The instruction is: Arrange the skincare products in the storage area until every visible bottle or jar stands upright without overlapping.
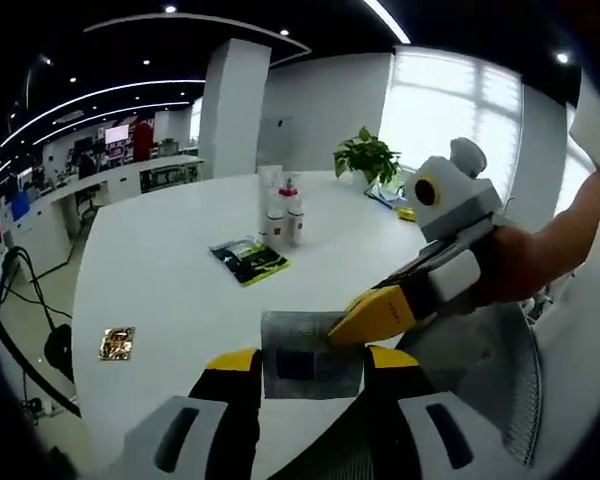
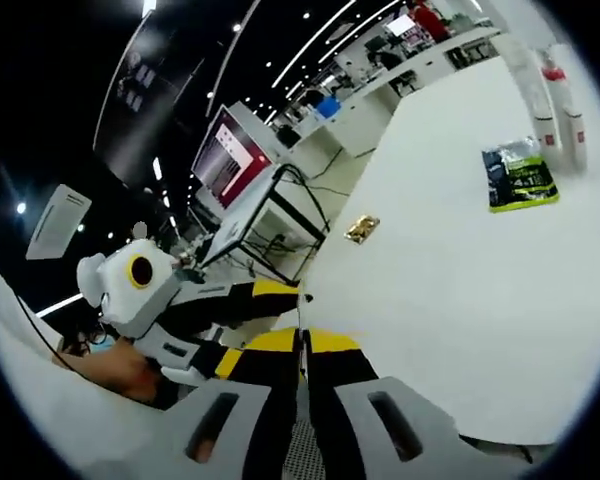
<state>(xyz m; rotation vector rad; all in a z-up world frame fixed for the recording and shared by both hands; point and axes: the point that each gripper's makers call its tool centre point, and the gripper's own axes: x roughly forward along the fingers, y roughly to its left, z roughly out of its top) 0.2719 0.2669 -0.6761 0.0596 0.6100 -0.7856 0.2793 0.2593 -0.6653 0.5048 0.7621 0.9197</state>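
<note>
Going left to right across the left gripper view, we see a small gold packet (image 1: 117, 343) lying flat near the left edge of the white table (image 1: 180, 260), then a green and black sachet (image 1: 248, 260) lying flat near the middle, and just beyond it a close cluster of pale bottles (image 1: 282, 212), one with a red cap, all upright. Low in the view, the left tongs (image 1: 313, 362) hold a flat grey sachet (image 1: 310, 355) between their yellow tips, and the right tongs (image 1: 372, 315) come in from the right, their yellow tips closed on the same sachet's upper edge. In the right gripper view, the right tongs (image 2: 301, 345) appear shut on a thin edge, with the left tongs (image 2: 270, 292) just to their left. The gold packet (image 2: 362, 228) lies well apart up the table, the green sachet (image 2: 520, 175) and bottles (image 2: 555, 95) farther still. We judge the bottles already standing, while the flat sachets remain unplaced, so the work looks partly done.
</note>
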